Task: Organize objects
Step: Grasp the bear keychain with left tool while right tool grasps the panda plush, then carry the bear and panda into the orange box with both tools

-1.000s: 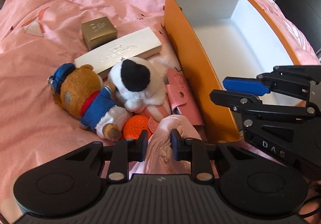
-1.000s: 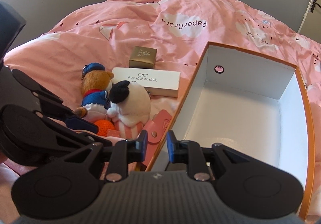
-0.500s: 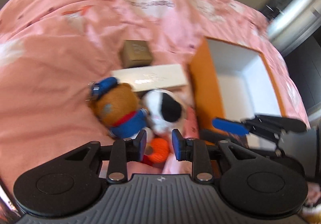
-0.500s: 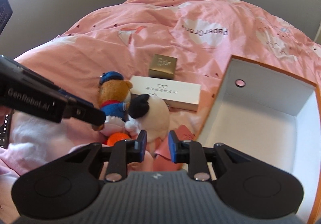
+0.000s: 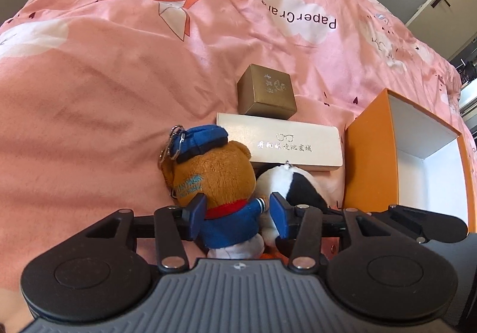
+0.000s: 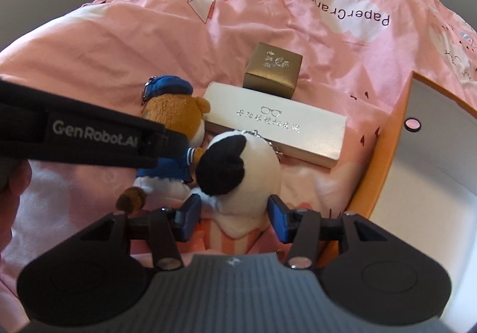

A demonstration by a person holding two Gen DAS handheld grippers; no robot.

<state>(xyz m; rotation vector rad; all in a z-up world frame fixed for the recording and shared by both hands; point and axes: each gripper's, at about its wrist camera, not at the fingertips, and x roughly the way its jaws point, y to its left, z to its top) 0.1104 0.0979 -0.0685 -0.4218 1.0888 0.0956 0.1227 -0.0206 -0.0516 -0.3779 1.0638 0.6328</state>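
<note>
A rumpled pink duvet [image 5: 125, 88] covers the bed, its soft cloth printed with white clouds, small dark hearts, an orange paper-crane figure and the words "PaperCrane". Grey walls rise behind the bed, and a pale door with a dark handle shows at the far right of the left wrist view.

The left gripper [image 5: 237, 215] has its blue-padded fingers spread on either side of the brown plush bear [image 5: 213, 180], at the level of its blue jacket and red collar; whether the pads touch the fabric cannot be told. The bear is fuzzy, wears a blue cap and carries a metal key clip at its head. Just right of it, touching, lies a round white plush with a black ear [image 6: 238, 166], short-piled and with a small chain on top. The right gripper [image 6: 235, 219] is likewise spread, its blue pads flanking the near part of this white plush above a pink-and-white striped piece.

Beyond the toys lies a long, flat cream case [image 6: 277, 127] with a smooth sheen, stamped with a spectacles outline and metallic characters. At its far edge sits a small gold cardboard cube [image 5: 266, 91] with an embossed lid. To the right stands an open orange box [image 5: 369, 160], rigid card with a white interior and a round finger hole in its far wall.
</note>
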